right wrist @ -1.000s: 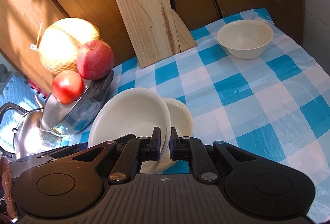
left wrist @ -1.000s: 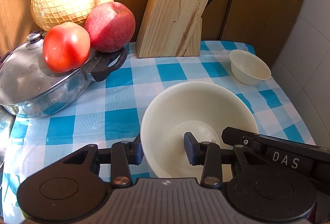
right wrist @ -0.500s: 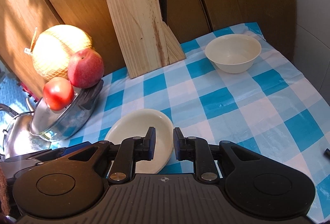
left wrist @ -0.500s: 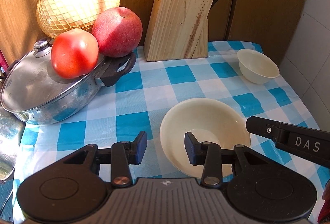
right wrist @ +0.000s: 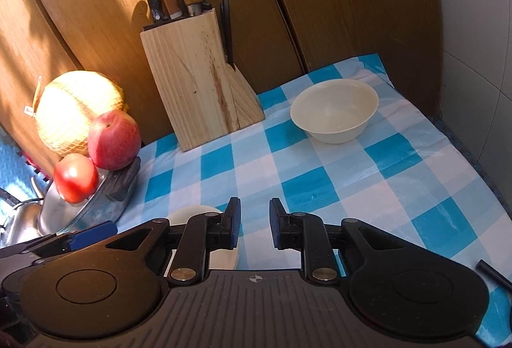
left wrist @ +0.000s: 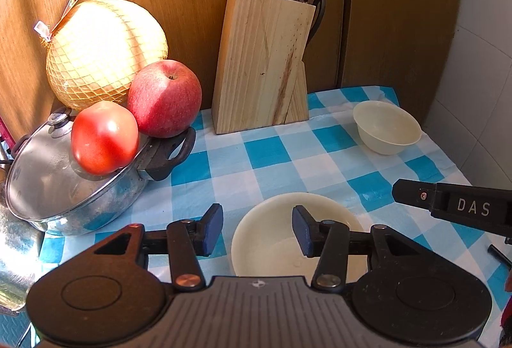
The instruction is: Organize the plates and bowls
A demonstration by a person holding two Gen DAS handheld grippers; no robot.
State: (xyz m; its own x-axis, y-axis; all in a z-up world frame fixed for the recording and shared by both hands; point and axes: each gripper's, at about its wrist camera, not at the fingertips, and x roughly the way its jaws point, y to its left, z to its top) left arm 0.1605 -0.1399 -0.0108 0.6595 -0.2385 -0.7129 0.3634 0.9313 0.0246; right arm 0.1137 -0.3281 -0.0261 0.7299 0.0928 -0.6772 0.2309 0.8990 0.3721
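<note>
Both tongs, left (left wrist: 257, 229) and right (right wrist: 254, 228), hang released above the surface, so our wide cream plate (left wrist: 275, 220) lies free for stacking with the small cream bowl (right wrist: 334, 111).

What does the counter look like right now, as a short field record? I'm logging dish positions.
plate: cream plate flat on checked cloth, nearest the cameras
bowl: small cream bowl, upright, far right, beside knife block
left hand-held gripper: open, empty, above plate
right hand-held gripper: open, empty
</note>
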